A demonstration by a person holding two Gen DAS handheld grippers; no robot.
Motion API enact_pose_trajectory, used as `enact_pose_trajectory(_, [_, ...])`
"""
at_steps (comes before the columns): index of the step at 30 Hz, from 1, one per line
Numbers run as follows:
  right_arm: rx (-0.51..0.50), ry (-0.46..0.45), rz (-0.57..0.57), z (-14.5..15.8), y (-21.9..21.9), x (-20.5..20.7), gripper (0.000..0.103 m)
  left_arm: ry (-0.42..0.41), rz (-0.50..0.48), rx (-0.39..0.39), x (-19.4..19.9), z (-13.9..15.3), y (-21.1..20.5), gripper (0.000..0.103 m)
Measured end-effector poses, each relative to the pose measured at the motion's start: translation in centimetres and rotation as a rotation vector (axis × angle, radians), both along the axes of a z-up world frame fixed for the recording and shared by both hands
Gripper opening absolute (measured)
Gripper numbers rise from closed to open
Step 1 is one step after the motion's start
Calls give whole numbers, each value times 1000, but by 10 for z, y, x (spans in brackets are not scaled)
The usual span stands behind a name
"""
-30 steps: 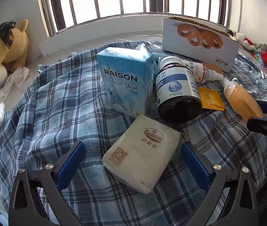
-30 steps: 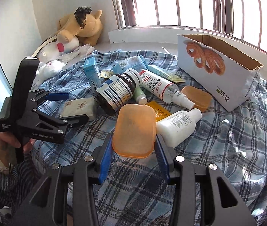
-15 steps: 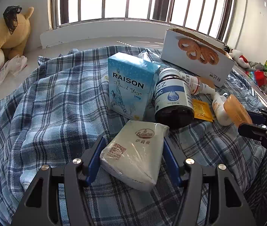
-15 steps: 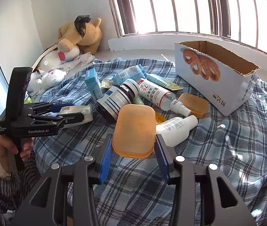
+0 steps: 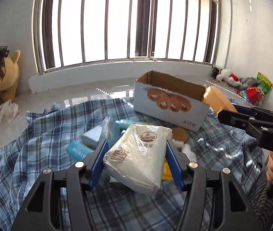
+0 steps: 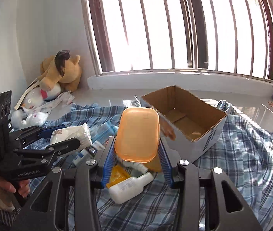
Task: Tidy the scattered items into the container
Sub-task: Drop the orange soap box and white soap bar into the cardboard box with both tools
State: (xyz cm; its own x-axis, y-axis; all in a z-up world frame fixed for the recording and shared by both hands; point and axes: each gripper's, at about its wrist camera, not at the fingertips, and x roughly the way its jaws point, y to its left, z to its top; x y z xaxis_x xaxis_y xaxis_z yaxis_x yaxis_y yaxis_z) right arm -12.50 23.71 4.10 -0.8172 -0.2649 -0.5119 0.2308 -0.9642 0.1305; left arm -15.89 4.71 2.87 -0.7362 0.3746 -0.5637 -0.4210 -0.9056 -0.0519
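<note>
Left claw [image 5: 136, 154] clenched on the white Saizeriya packet [image 5: 138, 154], blue pads pressing both long sides; packet hangs clear of the plaid cloth [image 5: 40, 134], tilted, far end up. Jaws have just been closing, the packet between them. Right claw [image 6: 136, 152] grasps the orange soap case [image 6: 138, 134] by its near edges, case upright and above the pile, so both items can likely go over the box wall in one trip.

Cardboard box [image 6: 184, 115] sits at the far right of the cloth, open top, nothing visible inside. The case is just beside its near left wall; the packet is further off, to the left.

Left on the cloth: white bottle [image 6: 128, 186], yellow sachet [image 6: 117, 175], blue packs [image 5: 78, 151]. Plush toys [image 6: 59, 73] in the far left corner, not part of the pile.

Judgement: carry phase, drop not yet done.
</note>
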Motion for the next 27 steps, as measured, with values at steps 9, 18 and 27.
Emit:
enact_pose_trajectory(9, [84, 29, -89, -9, 48, -52, 42, 95, -79, -55, -87, 28, 95, 63])
enact_pose_trajectory(18, [55, 8, -122, -20, 67, -83, 41, 18, -60, -96, -151, 23, 153, 64])
enact_pose_trajectory(27, [45, 19, -92, -24, 68, -84, 53, -19, 14, -89, -161, 7, 144, 93])
